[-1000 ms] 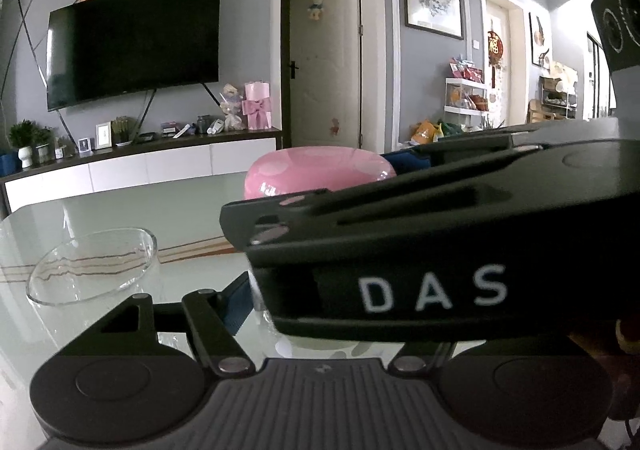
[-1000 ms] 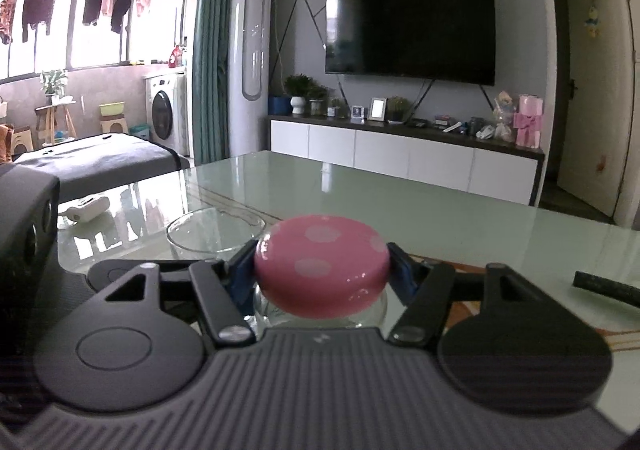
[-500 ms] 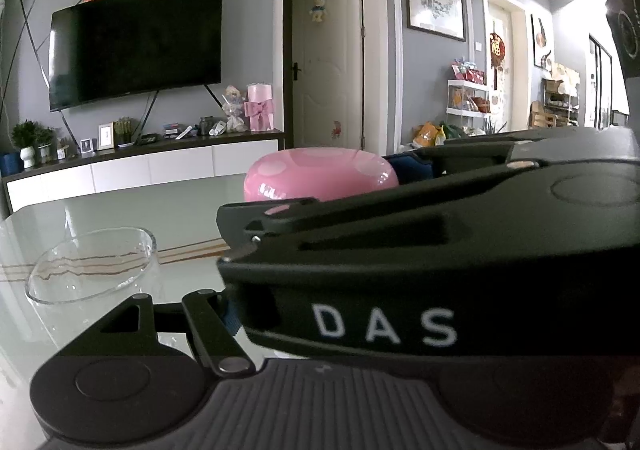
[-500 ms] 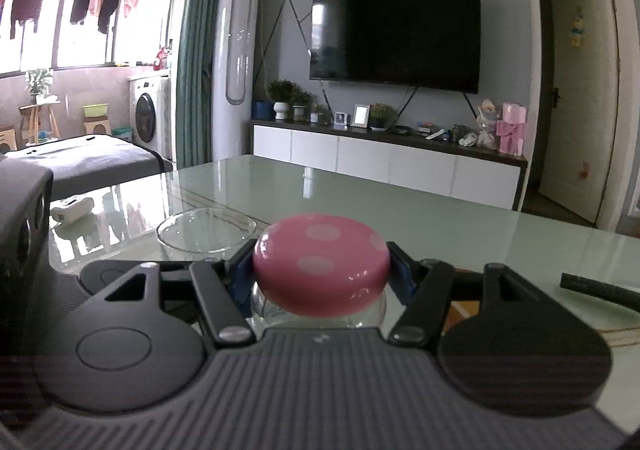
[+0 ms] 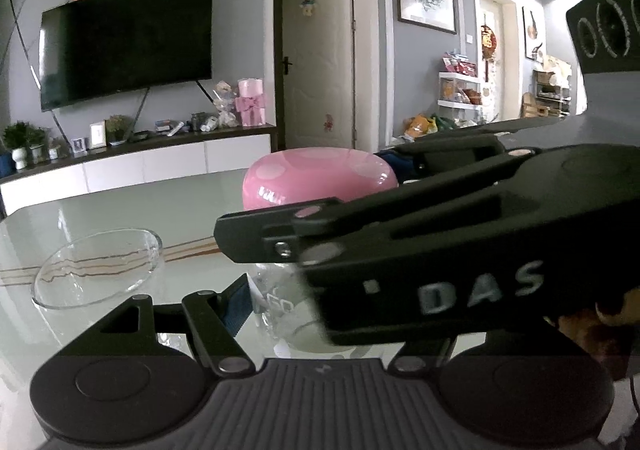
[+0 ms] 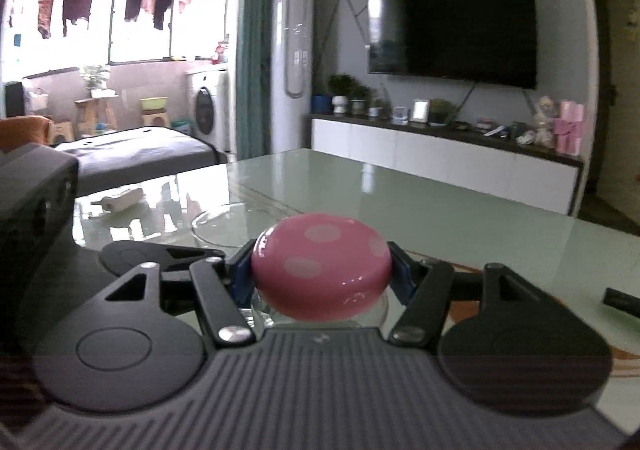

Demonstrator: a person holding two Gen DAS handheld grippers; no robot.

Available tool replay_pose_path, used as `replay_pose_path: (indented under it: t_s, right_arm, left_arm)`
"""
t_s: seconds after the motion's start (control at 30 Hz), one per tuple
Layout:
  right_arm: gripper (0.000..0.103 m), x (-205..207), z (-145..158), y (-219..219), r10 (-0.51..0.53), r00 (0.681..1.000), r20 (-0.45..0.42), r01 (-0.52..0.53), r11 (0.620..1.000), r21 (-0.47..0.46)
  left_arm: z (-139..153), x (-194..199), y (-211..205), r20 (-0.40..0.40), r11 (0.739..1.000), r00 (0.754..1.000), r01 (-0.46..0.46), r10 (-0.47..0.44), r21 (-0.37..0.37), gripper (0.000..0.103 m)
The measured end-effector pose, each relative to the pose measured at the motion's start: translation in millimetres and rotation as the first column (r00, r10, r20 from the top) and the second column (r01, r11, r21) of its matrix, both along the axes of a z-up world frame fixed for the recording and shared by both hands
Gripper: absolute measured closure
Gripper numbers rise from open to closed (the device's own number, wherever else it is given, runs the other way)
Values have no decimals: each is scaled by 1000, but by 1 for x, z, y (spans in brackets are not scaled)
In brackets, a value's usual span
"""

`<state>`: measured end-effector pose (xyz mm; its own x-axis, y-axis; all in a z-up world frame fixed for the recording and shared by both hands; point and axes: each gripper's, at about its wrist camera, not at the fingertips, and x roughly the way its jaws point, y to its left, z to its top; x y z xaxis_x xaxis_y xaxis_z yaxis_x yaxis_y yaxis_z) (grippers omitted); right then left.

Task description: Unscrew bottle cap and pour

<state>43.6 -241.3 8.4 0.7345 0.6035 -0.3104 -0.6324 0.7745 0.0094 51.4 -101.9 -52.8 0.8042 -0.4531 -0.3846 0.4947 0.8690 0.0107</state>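
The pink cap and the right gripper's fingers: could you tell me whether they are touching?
Touching. The right wrist view shows the blue fingers pressed against both sides of the pink cap, no gap visible, with the right gripper shut on it.

Left wrist cam sits low over the worktop (image 5: 120, 206), facing the TV (image 5: 124, 40) wall and door (image 5: 320, 50); my right claw's body (image 5: 460, 250) blocks its right half at close range. Right wrist cam, same height, faces more toward the balcony windows (image 6: 120, 18) and TV (image 6: 452, 30). Both share the pink cap (image 5: 320, 180) (image 6: 320, 266) up close, the glass dish (image 5: 98, 270) (image 6: 224, 224) and the TV cabinet (image 5: 140, 166) (image 6: 440, 158).
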Motion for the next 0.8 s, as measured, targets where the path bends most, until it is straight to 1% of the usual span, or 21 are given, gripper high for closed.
replay_pose_path:
  t_s: [0.2,0.27,0.43,0.5,0.53,0.57,0.6,0.67,0.7,0.8]
  right_arm:
    - [39,7,2,-8,81,997,-20,-81,997,-3]
    - [39,2,7,-8,103,994,-24,-103,995,-6]
    - [38,2,10,-6,122,992,-31,-123,992,-22]
    - [37,1,11,-4,106,994,-34,-107,994,-31]
    - [31,0,11,-3,94,995,-37,-96,995,-35]
    - [18,-1,12,-1,81,996,-40,-83,996,-40]
    - [16,-3,12,1,66,997,-45,-68,997,-46]
    - [15,-7,12,4,36,998,-54,-40,998,-58]
    - [15,-10,13,5,16,998,-58,-20,998,-61]
    - [15,-19,14,5,-63,996,-67,59,997,-54]
  left_arm:
    - [-1,-1,2,-3,1000,1000,20,-20,5,30]
    - [-2,0,2,-2,1000,1000,23,-23,5,30]
    - [-3,0,1,-5,1000,1000,20,-20,9,30]
    - [-3,-1,-1,-5,1000,1000,15,-15,15,29]
    - [-3,-1,-2,-6,1000,1000,11,-11,20,29]
    - [-3,-1,-3,-6,1000,1000,8,-8,24,28]
    - [-3,-1,-5,-8,999,1000,6,-6,36,27]
    - [-3,-1,-8,-15,998,1000,1,0,64,12]
    - [-3,-2,-9,-18,997,1000,-2,3,77,9]
    - [-3,-3,-10,-26,996,1000,-5,7,94,9]
